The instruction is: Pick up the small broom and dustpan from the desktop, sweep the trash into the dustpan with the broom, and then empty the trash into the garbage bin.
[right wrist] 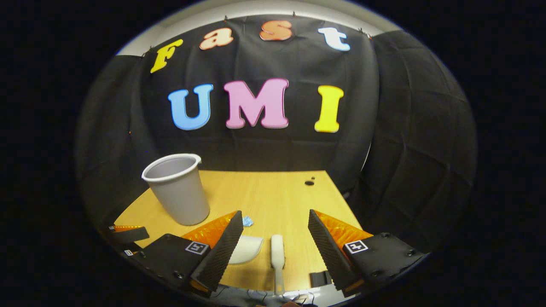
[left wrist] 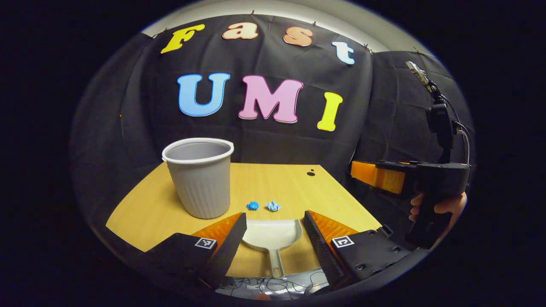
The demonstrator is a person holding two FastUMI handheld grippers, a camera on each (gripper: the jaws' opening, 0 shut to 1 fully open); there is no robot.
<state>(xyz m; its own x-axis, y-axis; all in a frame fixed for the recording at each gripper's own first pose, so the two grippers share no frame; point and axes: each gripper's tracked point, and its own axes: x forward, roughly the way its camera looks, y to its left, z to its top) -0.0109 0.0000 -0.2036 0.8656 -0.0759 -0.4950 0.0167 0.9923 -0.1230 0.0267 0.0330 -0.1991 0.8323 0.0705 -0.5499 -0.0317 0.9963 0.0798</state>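
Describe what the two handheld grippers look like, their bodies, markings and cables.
Both the left gripper and the right gripper have black bodies carrying small square black-and-white tags, with two ridged wedge fingers. Seen from the left gripper view, the right gripper has a pistol-style handle and thin cables.

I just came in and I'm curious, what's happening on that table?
A person holds a gripper in each hand above a wooden desk. Both are open and hold nothing. The left gripper hangs over a white dustpan, and the right gripper hangs over a small white broom. Two blue scraps of trash lie in front of the dustpan, beside a gray garbage bin. No sweeping has started.
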